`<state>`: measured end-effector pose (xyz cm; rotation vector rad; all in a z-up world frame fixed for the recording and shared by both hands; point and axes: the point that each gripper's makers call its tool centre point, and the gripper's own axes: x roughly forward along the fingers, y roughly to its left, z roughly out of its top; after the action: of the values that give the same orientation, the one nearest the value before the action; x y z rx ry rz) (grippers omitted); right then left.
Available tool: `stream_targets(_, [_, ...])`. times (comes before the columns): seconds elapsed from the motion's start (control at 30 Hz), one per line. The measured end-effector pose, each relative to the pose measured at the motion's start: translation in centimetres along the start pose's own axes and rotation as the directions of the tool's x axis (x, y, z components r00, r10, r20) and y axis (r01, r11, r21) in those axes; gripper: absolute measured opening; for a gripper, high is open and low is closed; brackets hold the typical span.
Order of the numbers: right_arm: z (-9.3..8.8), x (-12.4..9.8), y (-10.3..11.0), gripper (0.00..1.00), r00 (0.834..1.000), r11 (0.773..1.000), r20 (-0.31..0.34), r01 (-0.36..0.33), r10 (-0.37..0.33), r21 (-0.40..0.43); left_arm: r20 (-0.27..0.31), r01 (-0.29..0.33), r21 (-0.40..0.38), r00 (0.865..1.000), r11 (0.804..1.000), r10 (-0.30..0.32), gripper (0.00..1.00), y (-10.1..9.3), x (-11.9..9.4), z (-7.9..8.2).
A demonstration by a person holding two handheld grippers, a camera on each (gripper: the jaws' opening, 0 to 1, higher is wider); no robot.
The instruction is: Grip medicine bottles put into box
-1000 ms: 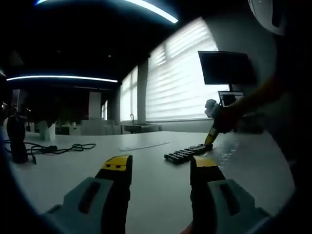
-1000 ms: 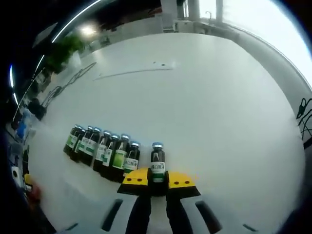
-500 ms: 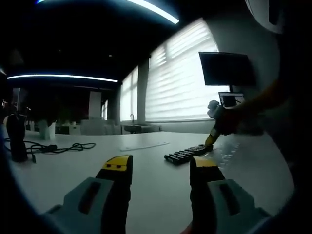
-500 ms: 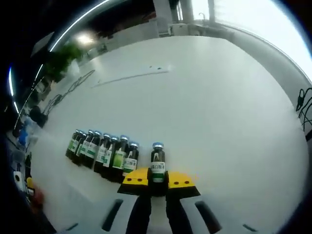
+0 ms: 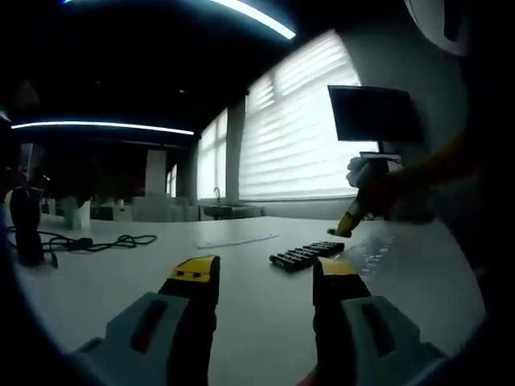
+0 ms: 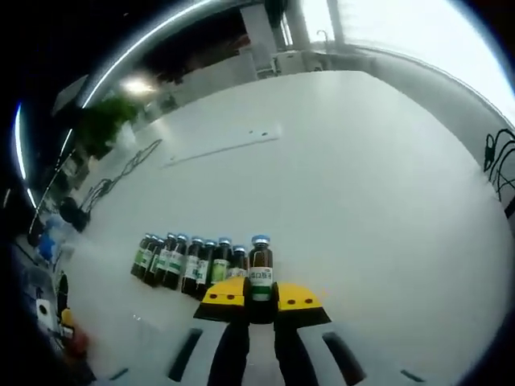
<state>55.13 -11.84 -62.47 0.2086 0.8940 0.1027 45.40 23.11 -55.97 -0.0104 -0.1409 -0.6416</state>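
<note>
- My right gripper [image 6: 260, 299]: yellow-tipped jaws closed tight on one medicine bottle [image 6: 260, 273], dark glass with a blue cap and a white-and-green label, held upright between the tips.
- The held bottle, in the right gripper view: it sits just right of the row's near end and appears raised off the table, though I cannot tell by how much.
- Row of medicine bottles [image 6: 189, 259]: several of the same dark, blue-capped kind, standing shoulder to shoulder on the white table [image 6: 346, 185], running away to the left of the held one.
- The same row [image 5: 306, 254] in the left gripper view: a dark line on the tabletop, far and to the right of my left jaws.
- My right gripper [image 5: 344, 227] seen from the left gripper view: yellow tip above the far right end of the row, with my hand [image 5: 378, 189] on its body; the bottle between its jaws is too small to make out there.
- My left gripper [image 5: 264, 277]: jaws spread wide, nothing between them, hovering low over bare table well apart from the bottles.
- Black cable [image 5: 96, 241]: lying in loops on the far left of the table, beside a dark upright object [image 5: 28, 227] I cannot identify.
- Monitor [image 5: 374, 112]: dark screen at the far right, in front of the blinds [image 5: 290, 137] over the bright windows.
- Thin pale strip [image 6: 224, 148]: lying flat on the table, far beyond the row.
</note>
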Motion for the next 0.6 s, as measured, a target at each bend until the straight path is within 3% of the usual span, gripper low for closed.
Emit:
stream_targets(0.17, [0.3,-1.5,1.5,0.07,0.996,0.995,0.068,-0.055,0.049,0.084,0.001,-0.003,0.0,1.0,1.0,0.003,0.39,0.1,0.0,0.0])
stream_targets(0.27, [0.3,-2.6,3.2,0.07,0.992,0.993,0.096,-0.092,0.085,0.07,-0.001,-0.006,-0.001,1.0,1.0,0.006,0.39,0.2,0.0,-0.1])
stream_targets(0.53, [-0.3,-4.7,7.3,0.07,0.975,0.977,0.121,-0.197,0.186,0.086,0.0,-0.009,0.001,1.0,1.0,0.009,0.39,0.3,0.0,0.0])
stream_targets(0.6, [-1.4,-5.3,8.6,0.07,0.968,0.964,0.074,-0.246,0.24,0.101,0.001,-0.008,-0.001,1.0,1.0,0.008,0.39,0.3,0.1,0.0])
